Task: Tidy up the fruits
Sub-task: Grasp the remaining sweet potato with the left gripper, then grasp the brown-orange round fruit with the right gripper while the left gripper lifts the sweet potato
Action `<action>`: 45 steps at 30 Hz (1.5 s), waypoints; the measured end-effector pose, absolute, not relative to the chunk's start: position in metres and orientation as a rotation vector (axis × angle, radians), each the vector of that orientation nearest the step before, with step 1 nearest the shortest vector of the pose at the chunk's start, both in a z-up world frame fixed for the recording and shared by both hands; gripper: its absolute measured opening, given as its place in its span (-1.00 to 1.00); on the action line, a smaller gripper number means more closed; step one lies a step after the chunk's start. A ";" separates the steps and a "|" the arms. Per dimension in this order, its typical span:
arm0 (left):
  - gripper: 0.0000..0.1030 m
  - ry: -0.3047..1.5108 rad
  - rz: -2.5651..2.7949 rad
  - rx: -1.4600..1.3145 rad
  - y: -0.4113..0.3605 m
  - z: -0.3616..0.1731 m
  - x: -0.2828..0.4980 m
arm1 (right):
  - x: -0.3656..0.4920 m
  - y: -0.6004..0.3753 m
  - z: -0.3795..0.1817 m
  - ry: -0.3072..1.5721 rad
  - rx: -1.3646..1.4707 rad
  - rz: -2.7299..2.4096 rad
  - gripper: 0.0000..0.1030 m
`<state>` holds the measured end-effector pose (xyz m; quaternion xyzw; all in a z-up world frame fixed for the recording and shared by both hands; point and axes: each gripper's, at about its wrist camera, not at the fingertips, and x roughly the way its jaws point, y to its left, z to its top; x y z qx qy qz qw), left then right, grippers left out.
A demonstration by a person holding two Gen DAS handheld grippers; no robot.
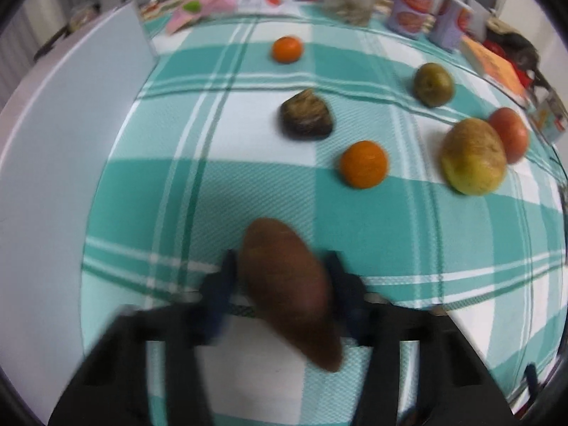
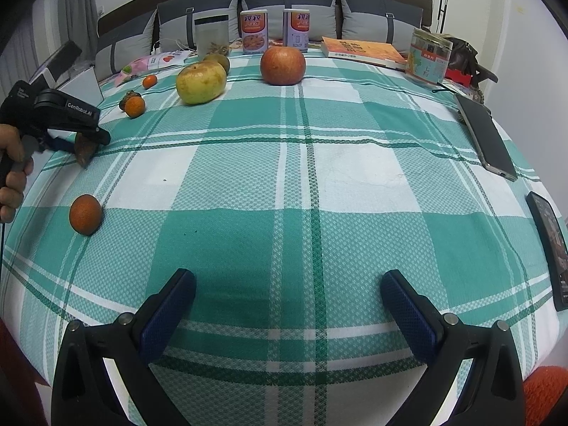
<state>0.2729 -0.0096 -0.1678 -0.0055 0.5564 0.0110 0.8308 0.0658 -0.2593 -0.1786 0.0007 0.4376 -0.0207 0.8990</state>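
Note:
My left gripper [image 1: 282, 266] is shut on a long brown fruit [image 1: 287, 287] and holds it above the checked cloth; it also shows at the left of the right wrist view [image 2: 83, 145]. Ahead of it lie two oranges [image 1: 363, 164] [image 1: 287, 49], a dark brown fruit [image 1: 307, 114], a yellow-green apple [image 1: 474, 156], a red apple [image 1: 511, 134] and a green-brown fruit [image 1: 433, 84]. My right gripper [image 2: 287, 284] is open and empty over the cloth. In its view are a third orange [image 2: 85, 214], the red apple [image 2: 283, 65] and the yellow-green apple [image 2: 201, 82].
A white board [image 1: 53, 149] lies left of the cloth. Two cans [image 2: 254, 32] [image 2: 296, 30], a clear bag [image 2: 212, 37], a book [image 2: 362, 50] and a tin [image 2: 427, 55] stand at the far edge. Two phones [image 2: 484, 135] [image 2: 550, 252] lie at the right.

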 end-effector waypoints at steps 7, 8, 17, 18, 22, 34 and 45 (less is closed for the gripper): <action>-0.12 1.199 -0.097 0.026 -0.006 -0.160 0.252 | 0.066 -0.260 -0.179 0.907 -0.002 -0.037 1.00; -0.13 1.209 -0.117 0.020 -0.003 -0.158 0.244 | 0.066 -0.260 -0.179 0.907 -0.001 -0.037 1.00; -0.12 1.295 -0.340 0.163 0.001 -0.164 0.175 | 0.066 -0.260 -0.178 0.901 -0.002 -0.039 1.00; -0.11 1.286 -0.349 0.184 -0.002 -0.164 0.170 | 0.066 -0.260 -0.178 0.900 -0.002 -0.039 1.00; 0.20 1.248 -0.343 0.200 -0.010 -0.164 0.162 | 0.065 -0.260 -0.179 0.888 0.000 -0.043 1.00; -0.18 1.148 -0.290 0.125 -0.001 -0.164 0.150 | 0.069 -0.232 -0.154 0.909 0.125 0.307 0.98; -0.19 1.140 -0.245 -0.043 0.031 -0.164 0.127 | 0.132 -0.141 -0.162 1.035 -0.042 0.540 -0.19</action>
